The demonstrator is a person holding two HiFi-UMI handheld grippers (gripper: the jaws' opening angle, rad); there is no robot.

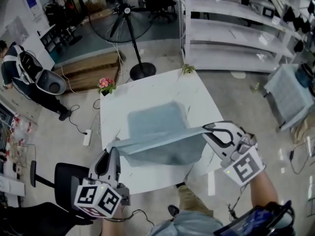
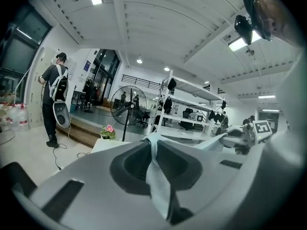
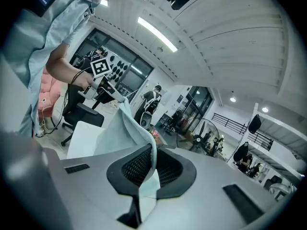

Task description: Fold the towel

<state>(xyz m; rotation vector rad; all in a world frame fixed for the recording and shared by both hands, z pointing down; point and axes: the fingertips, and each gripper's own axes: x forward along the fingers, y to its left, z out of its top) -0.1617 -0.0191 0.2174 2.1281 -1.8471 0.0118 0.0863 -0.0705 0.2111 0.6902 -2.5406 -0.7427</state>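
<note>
A grey-blue towel (image 1: 156, 124) lies partly on the white table (image 1: 147, 85), its near edge lifted and stretched between my two grippers. At the near left corner of the table, my left gripper (image 1: 112, 149) is shut on the towel's left corner. The right gripper (image 1: 207, 128) is shut on the right corner, at the table's right side. In the left gripper view the towel (image 2: 157, 176) runs pinched between the jaws of the left gripper (image 2: 152, 143). In the right gripper view the towel (image 3: 135, 128) hangs from the closed jaws of the right gripper (image 3: 154, 150).
A pink potted flower (image 1: 105, 84) sits at the table's far left corner and a small plant (image 1: 187, 69) at the far edge. A standing fan (image 1: 129, 14) and white shelves (image 1: 231, 28) stand beyond. An office chair (image 1: 64, 181) is near left. A person (image 1: 19, 68) stands far left.
</note>
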